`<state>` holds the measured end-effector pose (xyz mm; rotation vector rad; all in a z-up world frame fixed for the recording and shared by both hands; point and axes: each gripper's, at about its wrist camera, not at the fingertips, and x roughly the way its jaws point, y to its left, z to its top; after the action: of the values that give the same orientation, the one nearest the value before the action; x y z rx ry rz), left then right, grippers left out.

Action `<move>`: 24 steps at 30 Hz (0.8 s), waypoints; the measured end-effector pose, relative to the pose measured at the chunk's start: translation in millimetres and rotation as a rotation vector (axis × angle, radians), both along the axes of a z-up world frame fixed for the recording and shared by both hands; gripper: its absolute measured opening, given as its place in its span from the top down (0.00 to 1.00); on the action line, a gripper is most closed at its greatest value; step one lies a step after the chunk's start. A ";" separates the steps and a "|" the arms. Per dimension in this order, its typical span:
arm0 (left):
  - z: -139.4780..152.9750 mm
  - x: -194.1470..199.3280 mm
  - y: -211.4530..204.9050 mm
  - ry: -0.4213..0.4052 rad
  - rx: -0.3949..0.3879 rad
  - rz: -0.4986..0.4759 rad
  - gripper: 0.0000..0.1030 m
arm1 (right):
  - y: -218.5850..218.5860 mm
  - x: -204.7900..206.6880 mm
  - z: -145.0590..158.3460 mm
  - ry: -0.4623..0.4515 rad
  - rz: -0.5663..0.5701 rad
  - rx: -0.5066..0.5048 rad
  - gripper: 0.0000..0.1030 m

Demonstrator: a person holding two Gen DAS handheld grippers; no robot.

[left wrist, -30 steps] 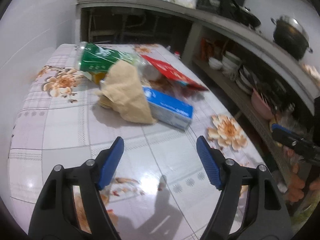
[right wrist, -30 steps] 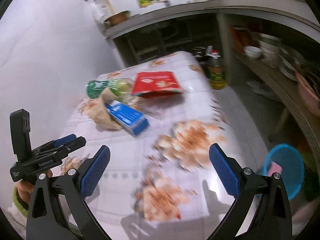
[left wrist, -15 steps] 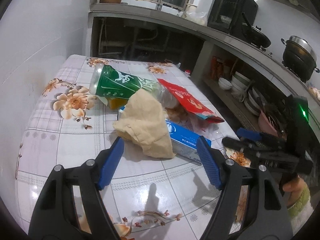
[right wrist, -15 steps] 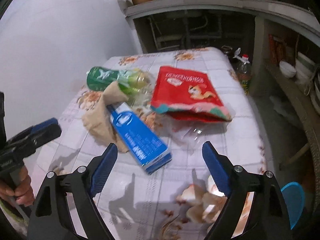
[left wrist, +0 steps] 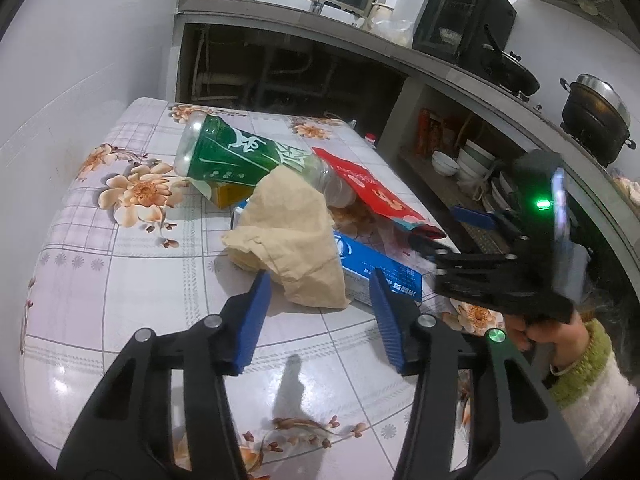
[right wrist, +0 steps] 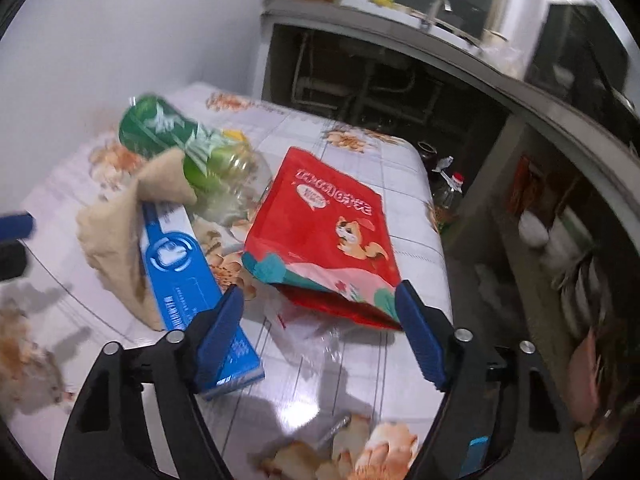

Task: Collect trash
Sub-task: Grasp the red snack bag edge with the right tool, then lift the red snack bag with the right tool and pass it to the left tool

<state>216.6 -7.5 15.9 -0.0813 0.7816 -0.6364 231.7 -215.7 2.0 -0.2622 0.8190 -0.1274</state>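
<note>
Left wrist view: camera sits behind its own blue-padded fingers, angled down across the flower-patterned table (left wrist: pixel 120 280) from its near edge, facing the kitchen counter (left wrist: pixel 280 28) at the far wall. The crumpled brown paper (left wrist: pixel 292 248) lies close ahead.

Right wrist view: camera is mounted likewise, angled down, looking from the table's right side and tilted. It sits close to the red snack bag (right wrist: pixel 328 232); the image is slightly blurred.

Shared ground: both views take in the green-labelled bottle (left wrist: pixel 240 156), the blue box (right wrist: pixel 180 272), the paper, the bag and the far counter. The right gripper (left wrist: pixel 452 232) shows at the left view's right edge.
</note>
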 end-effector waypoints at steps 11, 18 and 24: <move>-3.9 1.5 6.1 0.012 -0.002 -0.002 0.58 | 13.4 4.4 -17.0 0.005 -0.014 -0.138 0.89; -4.3 -4.5 5.5 0.027 -0.014 -0.014 0.60 | 14.0 -38.0 9.2 -0.079 -0.036 -0.124 0.94; -4.6 -14.9 -0.2 0.041 -0.017 -0.057 0.61 | 35.0 -98.0 22.0 -0.128 -0.016 -0.143 0.95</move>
<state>201.6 -7.7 11.3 -0.0887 0.8207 -0.6974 133.7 -180.8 23.9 -0.3784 0.6853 -0.2158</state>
